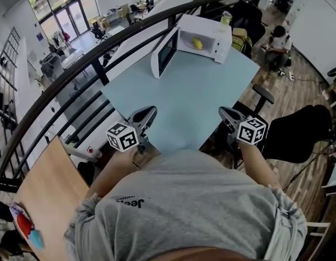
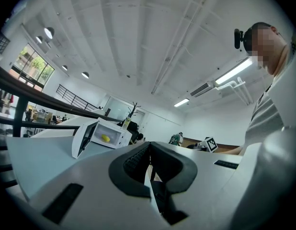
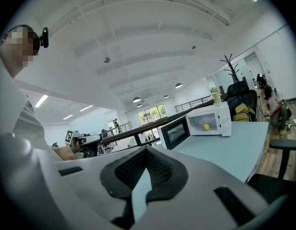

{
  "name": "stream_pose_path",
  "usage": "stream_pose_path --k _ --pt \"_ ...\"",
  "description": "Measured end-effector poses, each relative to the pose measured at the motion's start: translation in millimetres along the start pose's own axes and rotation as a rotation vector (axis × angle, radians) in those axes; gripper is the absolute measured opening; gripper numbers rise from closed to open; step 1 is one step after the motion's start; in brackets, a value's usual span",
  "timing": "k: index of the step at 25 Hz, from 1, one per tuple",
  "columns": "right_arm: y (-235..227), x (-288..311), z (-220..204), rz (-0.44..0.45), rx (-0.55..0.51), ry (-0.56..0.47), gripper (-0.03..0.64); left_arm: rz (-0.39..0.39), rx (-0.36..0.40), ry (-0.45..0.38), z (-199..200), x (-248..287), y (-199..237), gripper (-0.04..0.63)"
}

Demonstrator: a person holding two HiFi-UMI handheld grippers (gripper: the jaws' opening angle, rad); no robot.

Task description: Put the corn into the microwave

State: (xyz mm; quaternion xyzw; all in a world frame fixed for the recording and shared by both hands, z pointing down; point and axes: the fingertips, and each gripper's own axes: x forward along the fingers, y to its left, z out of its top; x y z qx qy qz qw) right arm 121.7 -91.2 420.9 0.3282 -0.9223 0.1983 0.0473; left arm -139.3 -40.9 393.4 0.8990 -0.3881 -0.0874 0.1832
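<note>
A white microwave (image 1: 211, 29) stands at the far end of the pale blue table (image 1: 195, 99) with its door (image 1: 163, 53) swung open to the left. The yellow corn (image 1: 197, 43) lies inside its chamber, and shows too in the left gripper view (image 2: 106, 138) and the right gripper view (image 3: 205, 126). My left gripper (image 1: 143, 116) (image 2: 149, 164) hovers at the table's near edge, shut and empty. My right gripper (image 1: 229, 116) (image 3: 144, 174) hangs beside it at the near right edge, also shut with nothing between its pads. Both are far from the microwave.
A green-capped bottle (image 1: 226, 18) stands on top of the microwave. An office chair (image 1: 263, 97) sits at the table's right side. A black curved railing (image 1: 103, 50) runs along the left. A wooden desk (image 1: 43, 184) lies at lower left. A person (image 1: 277, 42) sits at the back right.
</note>
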Motion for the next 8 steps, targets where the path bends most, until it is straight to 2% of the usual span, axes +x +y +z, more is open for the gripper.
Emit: stream_pose_path --k 8 --pt "0.0 -0.8 -3.8 0.002 0.004 -0.004 0.017 -0.004 0.003 0.001 -0.7 1.4 -2.1 0.018"
